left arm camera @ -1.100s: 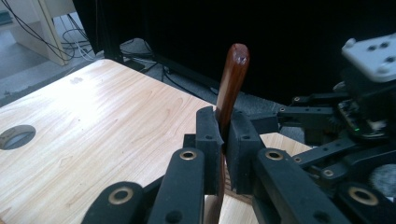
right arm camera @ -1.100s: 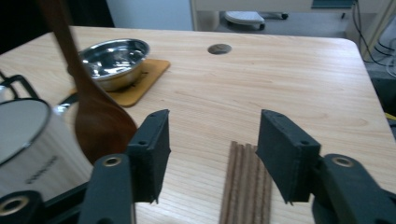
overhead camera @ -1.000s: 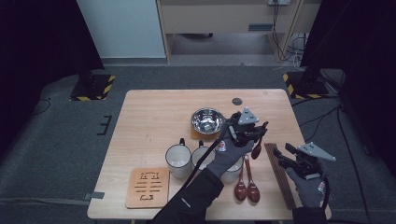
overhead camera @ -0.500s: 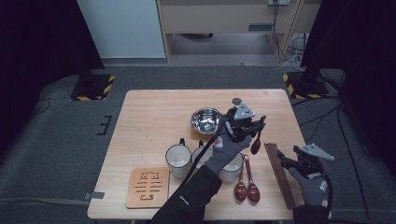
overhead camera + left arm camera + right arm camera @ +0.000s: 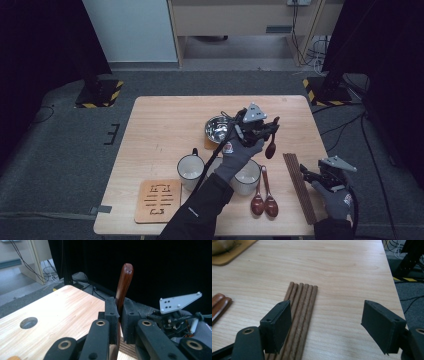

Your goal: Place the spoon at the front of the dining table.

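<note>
We work on a wooden surface and take the steel bowl near its middle as our landmark. Just in front of the bowl, toward the person, stand two white mugs side by side; to the near left of the bowl, at the surface's front edge, lies one slotted wooden trivet. To the right of the bowl and nearer the person lies one bundle of dark wooden chopsticks, in which we count five sticks in the right gripper view. Between the mugs and the chopsticks lie two dark wooden spoons, side by side. A third spoon, the wooden spoon, hangs bowl-down just right of the steel bowl and clear of the surface, pinched by the left gripper; in the left gripper view its jaws are pressed tight on the handle, which sticks up between them. We judge the step in hand to be carrying this spoon, probably toward the steel bowl or a mug; the next move calls for keeping the grip firm while the spoon is brought over its receptacle, and lowering before release. The right gripper, well to the right of the bowl at the chopsticks, has jaws that have just been opening and stand spread wide with nothing between them; the sticks lie under its left jaw. We judge it is lining up to take chopsticks, which calls for centring the jaws across the bundle.
</note>
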Demonstrator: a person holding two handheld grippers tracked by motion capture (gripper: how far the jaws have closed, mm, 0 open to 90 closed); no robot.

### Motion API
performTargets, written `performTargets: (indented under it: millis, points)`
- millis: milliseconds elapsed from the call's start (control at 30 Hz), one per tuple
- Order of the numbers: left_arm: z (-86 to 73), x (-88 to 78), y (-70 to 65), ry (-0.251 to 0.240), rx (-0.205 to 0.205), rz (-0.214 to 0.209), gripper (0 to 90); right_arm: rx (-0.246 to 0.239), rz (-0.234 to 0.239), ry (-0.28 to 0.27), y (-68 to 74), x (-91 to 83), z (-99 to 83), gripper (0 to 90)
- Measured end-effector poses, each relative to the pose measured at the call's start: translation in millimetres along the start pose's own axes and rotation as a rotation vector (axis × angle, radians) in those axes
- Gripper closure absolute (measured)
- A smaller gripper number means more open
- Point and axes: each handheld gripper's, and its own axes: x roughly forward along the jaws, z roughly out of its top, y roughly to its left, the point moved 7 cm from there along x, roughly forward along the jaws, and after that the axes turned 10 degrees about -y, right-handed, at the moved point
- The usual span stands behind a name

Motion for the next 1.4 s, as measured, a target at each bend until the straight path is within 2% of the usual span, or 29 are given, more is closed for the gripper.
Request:
performTargets:
  millis: [533,900,1033,1400]
  points:
    - [19.1,-27.5,28.7,-0.056,-0.012,0.066,83.8,0.006,-0.027,0.063,-15.8,4.2,-17.2,22.8]
    - [22.7,-41.6,51.1,-0.079,-0.035,0.115,83.8,0.006,-0.027,0.099,-17.1,5.8,-19.7,21.0]
    - [24.5,-47.8,63.0,-0.089,-0.043,0.141,83.8,0.013,-0.022,0.137,-17.0,6.5,-22.6,19.8]
    - [22.6,-58.7,89.6,-0.081,-0.054,0.203,83.8,-0.008,-0.026,0.148,-17.1,7.8,-23.1,17.0]
